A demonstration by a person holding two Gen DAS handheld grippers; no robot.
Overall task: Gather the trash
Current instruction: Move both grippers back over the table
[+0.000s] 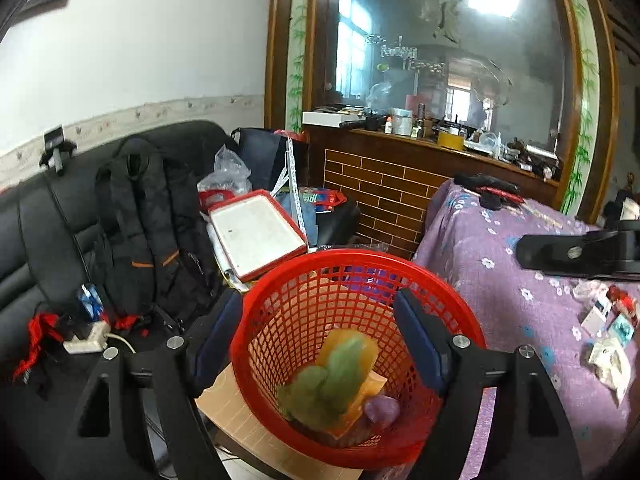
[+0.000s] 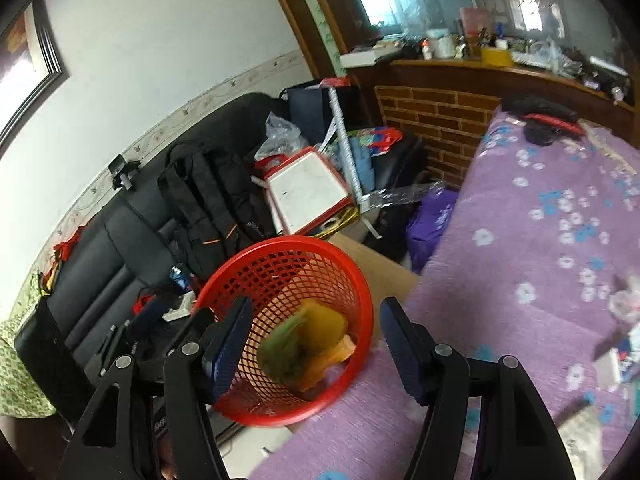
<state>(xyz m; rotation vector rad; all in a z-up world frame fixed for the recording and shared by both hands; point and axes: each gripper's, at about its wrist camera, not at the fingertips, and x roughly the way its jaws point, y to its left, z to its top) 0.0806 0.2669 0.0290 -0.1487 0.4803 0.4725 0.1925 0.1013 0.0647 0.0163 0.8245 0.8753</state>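
- Left gripper [image 1: 320,344] fingers apart, straddling the red basket [image 1: 448,292] — nothing clamped; one finger sits outside the rim, the other just inside or over it, can't tell contact.
- Right gripper [image 2: 316,344] fingers also apart and empty, hanging over the basket's near rim.
- Already in the basket: yellow-green wrapper wad [image 1: 340,376] plus a small purple scrap [image 1: 382,408].
- Remaining trash [image 1: 608,340] — paper and small packets — lies on the purple-clothed surface [image 1: 500,280], right of the basket.
- Judgement: light, soft, crushable; flat pieces may slide on the cloth. Pinch a raised crumpled edge, not a flat face.
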